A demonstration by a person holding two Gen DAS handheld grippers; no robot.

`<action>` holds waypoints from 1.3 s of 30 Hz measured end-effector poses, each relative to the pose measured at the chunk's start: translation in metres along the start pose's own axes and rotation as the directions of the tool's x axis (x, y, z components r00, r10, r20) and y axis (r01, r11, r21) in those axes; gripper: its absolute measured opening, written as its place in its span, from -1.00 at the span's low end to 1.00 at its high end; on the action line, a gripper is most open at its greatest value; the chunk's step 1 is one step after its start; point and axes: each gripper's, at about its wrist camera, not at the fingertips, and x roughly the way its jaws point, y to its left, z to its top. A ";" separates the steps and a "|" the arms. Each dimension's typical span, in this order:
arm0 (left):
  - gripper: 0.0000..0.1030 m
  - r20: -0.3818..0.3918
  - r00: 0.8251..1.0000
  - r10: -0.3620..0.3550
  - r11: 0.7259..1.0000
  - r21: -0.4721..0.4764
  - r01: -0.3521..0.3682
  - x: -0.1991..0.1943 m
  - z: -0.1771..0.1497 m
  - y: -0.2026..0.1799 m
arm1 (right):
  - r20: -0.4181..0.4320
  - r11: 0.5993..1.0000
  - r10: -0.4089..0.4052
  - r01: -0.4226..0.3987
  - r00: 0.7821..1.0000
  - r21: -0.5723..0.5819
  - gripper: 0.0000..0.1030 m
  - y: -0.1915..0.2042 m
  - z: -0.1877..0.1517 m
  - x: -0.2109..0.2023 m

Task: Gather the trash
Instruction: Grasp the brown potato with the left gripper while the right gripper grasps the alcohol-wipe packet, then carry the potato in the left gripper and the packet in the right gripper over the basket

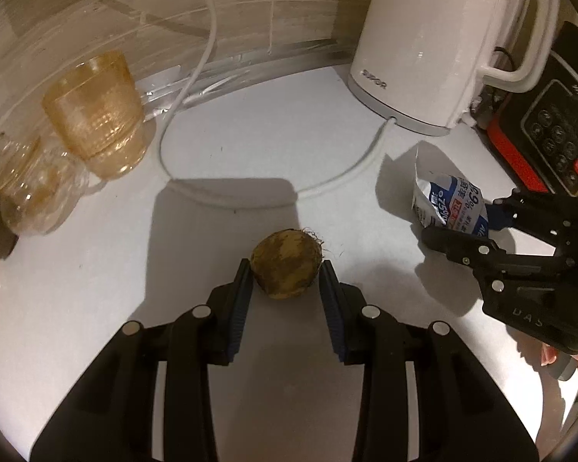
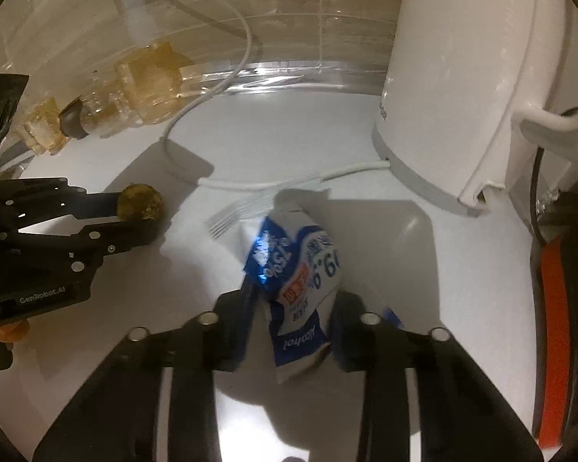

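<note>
White laminate countertop (image 1: 96, 277), lit from above, carries two pieces of trash, each already taken between a pair of black tongs. Item one: a brown, roundish, rough-skinned husk with a tuft of fibres (image 1: 286, 265), resting on the counter at centre; the left gripper (image 1: 286, 288) has its blue-padded jaws partly closed, one pad against each flank of the husk, and the right wrist view confirms the pinch from the side (image 2: 140, 202). Item two: a crumpled white-and-blue alcohol-wipe wrapper with red print (image 2: 300, 285), lying in front of the tall white electric kettle (image 1: 435, 38); the right gripper (image 2: 294, 308) is closed narrow on the wrapper's lower half, the foil buckled between its jaws. Also present, not trash: a white power cord (image 1: 196, 77) looped across the counter, amber ribbed glass cups (image 1: 96, 111) stacked at far left, and a black-and-red appliance with a keypad (image 1: 551, 131) at far right. Step in hand, as judged: pickup, both grasps made, neither item visibly lifted. Next move likely calls for raising both clear of the cord and carrying them to a bin, which no view shows.
</note>
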 end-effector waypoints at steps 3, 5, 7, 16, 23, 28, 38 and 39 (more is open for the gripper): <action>-0.32 0.018 1.000 -0.021 1.000 0.016 0.020 -0.016 -0.011 -0.006 | 0.007 0.999 0.016 -0.017 1.000 0.032 -0.47 0.006 -0.011 -0.015; -0.32 0.028 0.999 -0.037 0.999 0.040 0.036 -0.029 -0.021 -0.012 | 0.021 0.998 0.018 -0.019 1.000 0.059 -0.47 0.010 -0.022 -0.030; -0.32 0.034 0.998 -0.053 0.997 0.062 0.051 -0.042 -0.033 -0.020 | 0.039 0.996 0.021 -0.024 0.999 0.085 -0.50 0.017 -0.034 -0.047; -0.32 0.029 0.992 -0.126 0.983 0.141 0.120 -0.119 -0.099 -0.049 | 0.101 0.976 -0.038 0.015 0.994 0.219 -0.50 0.063 -0.117 -0.142; -0.32 0.003 0.984 -0.181 0.956 0.236 0.175 -0.177 -0.167 -0.063 | 0.126 0.923 -0.106 0.050 0.986 0.380 -0.50 0.123 -0.193 -0.210; -0.32 -0.032 0.975 -0.218 0.924 0.315 0.217 -0.209 -0.214 -0.068 | 0.129 0.865 -0.173 0.088 0.977 0.494 -0.50 0.171 -0.251 -0.254; -0.32 -0.113 0.948 -0.298 0.827 0.465 0.315 -0.250 -0.298 -0.078 | 0.063 0.757 -0.248 0.152 0.967 0.636 -0.50 0.258 -0.347 -0.297; -0.32 -0.125 0.944 -0.305 0.816 0.478 0.327 -0.252 -0.306 -0.079 | 0.057 0.749 -0.248 0.154 0.967 0.644 -0.50 0.263 -0.352 -0.298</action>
